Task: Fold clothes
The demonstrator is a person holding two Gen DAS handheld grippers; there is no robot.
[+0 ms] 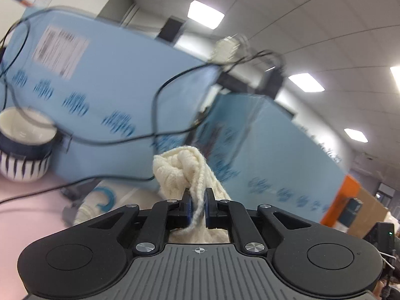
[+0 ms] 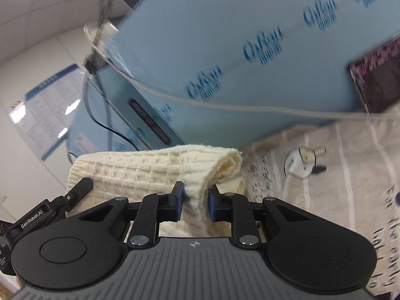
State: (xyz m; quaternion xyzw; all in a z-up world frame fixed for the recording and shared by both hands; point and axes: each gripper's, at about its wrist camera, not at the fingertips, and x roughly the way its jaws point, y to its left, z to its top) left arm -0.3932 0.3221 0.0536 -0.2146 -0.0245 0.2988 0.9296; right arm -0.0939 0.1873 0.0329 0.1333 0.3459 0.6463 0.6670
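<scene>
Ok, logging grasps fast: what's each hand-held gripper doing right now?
Left hand-held gripper: closed on the cream knit garment.
Right hand-held gripper: closed on the same garment.

Cream garment [image 2: 140,172] is rough waffle-knit cloth; bowl [image 1: 23,147] glossy ceramic.

Your left wrist view sits right behind the left hand-held gripper [image 1: 198,206], close enough that its black body fills the lower third. It tilts upward: you see ceiling lights [image 1: 205,14] and the blue foam panels [image 1: 120,85], with a strip of pink surface [image 1: 30,212] at the lower left. Your right wrist view sits equally close behind the right hand-held gripper [image 2: 196,203], also tipped up and rolled, facing those blue panels [image 2: 225,62] with a printed cloth [image 2: 337,175] at the right. Both views share the cream knit garment [image 1: 185,172] [image 2: 150,170], pinched just ahead of each lens, and the blue panel backdrop. Both backgrounds are blurred.
</scene>
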